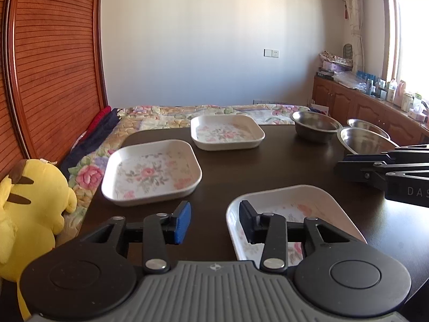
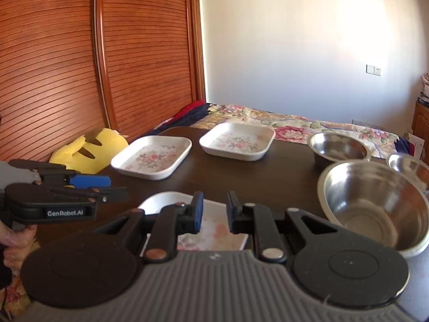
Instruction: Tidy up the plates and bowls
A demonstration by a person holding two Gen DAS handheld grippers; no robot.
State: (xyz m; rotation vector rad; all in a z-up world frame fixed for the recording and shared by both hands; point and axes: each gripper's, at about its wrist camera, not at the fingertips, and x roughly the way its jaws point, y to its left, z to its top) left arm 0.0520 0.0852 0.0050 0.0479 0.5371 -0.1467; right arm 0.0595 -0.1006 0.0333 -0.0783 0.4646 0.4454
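Three white floral square plates lie on the dark table (image 1: 268,166): one at the left (image 1: 151,171) (image 2: 152,157), one further back (image 1: 228,131) (image 2: 238,141), and a near one (image 1: 295,209) (image 2: 214,228). Three steel bowls stand at the right: a far one (image 1: 315,126) (image 2: 339,146), a small one (image 1: 367,126) (image 2: 410,166) and a large near one (image 1: 362,141) (image 2: 375,201). My left gripper (image 1: 214,222) (image 2: 116,186) hovers open over the near plate's left rim, pads off it. My right gripper (image 2: 214,210) (image 1: 339,166) hangs above the same plate with a narrow gap and nothing gripped.
A yellow plush toy (image 1: 32,201) (image 2: 88,153) sits off the table's left edge against the slatted wooden wardrobe (image 2: 67,67). A bed with a floral quilt (image 1: 187,112) lies behind the table. A cluttered wooden cabinet (image 1: 362,104) runs along the right. A hand (image 2: 16,241) holds the left gripper.
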